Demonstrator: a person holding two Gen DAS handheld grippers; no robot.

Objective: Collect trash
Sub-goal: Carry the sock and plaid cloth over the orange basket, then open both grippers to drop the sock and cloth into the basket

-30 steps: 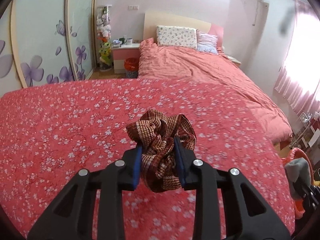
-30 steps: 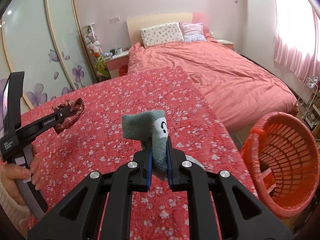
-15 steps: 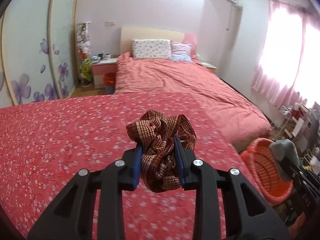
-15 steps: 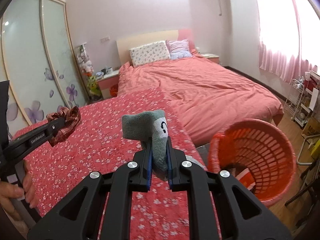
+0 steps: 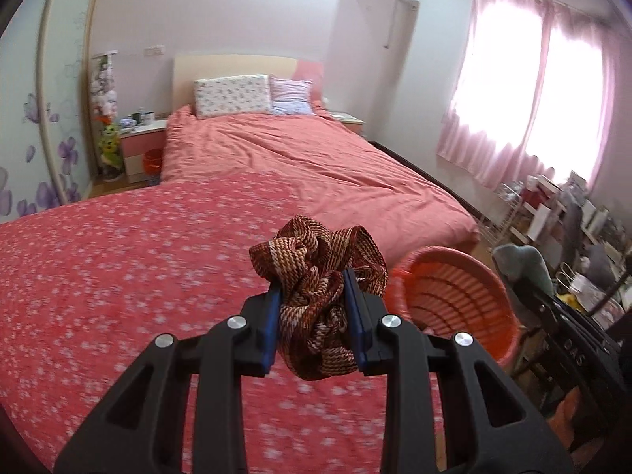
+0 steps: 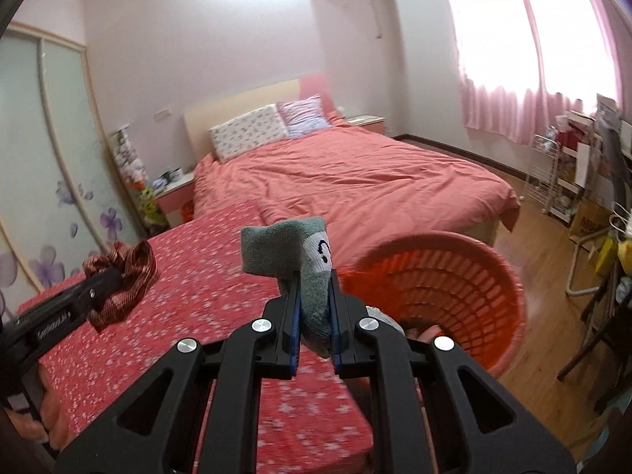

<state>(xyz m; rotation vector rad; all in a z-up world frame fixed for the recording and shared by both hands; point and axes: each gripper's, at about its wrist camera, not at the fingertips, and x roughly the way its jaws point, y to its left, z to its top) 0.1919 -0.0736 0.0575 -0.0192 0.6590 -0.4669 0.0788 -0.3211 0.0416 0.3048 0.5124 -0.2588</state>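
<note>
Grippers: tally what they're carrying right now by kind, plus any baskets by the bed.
Brown woven scrunchie: 1, clamped in the left gripper
Grey-green sock: 1, clamped in the right gripper
Orange basket: 1, on the floor beside the floral bed cover
Total: 3

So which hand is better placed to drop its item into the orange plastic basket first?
Right, probably: the right gripper holds the grey sock beside the orange plastic basket; the left gripper with the brown woven scrunchie sits over the bed.
</note>
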